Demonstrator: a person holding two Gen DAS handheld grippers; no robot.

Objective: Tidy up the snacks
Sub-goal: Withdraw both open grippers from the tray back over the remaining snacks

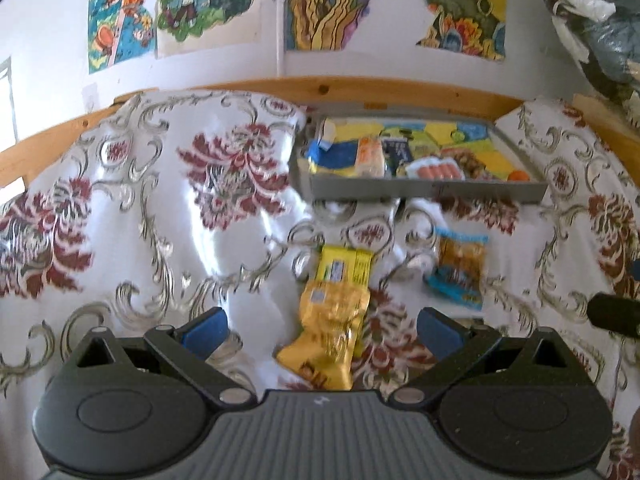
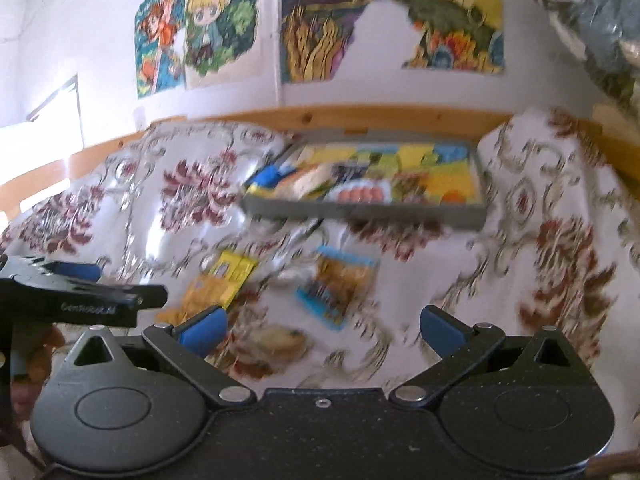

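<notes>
Left wrist view, item one: left gripper (image 1: pixel 322 326), jaws spread wide, nothing between the blue pads (image 1: pixel 206 330), poised low over a yellow snack packet (image 1: pixel 332 316) that lies lengthwise on the floral bedspread (image 1: pixel 160 200), its near end under the gripper body. Item two: clear packet with blue trim (image 1: pixel 460 266), brown pieces inside, lying just to the right of the yellow one and apart from it. Item three: grey tray (image 1: pixel 424 190), set toward the far edge of the bedspread against the wooden bed rail (image 1: pixel 320 88), already holding an assortment of wrapped snacks, among them a pack of small sausages (image 1: pixel 436 170); contents otherwise too blurred to list. Right wrist view: right gripper (image 2: pixel 322 328), likewise fully parted and empty, held above the bedspread nearer the blue-trimmed packet; motion blur is heavy. Colourful posters (image 1: pixel 176 4) on the wall behind. Step in hand, as judged: collection of the loose packets, two still outside the tray, the left gripper lined up on the yellow one. Next move calls for lowering the pads to either long side of the yellow packet, closing on the crinkly wrapper without snagging the cloth beneath, then carrying it to a free spot in the tray.
</notes>
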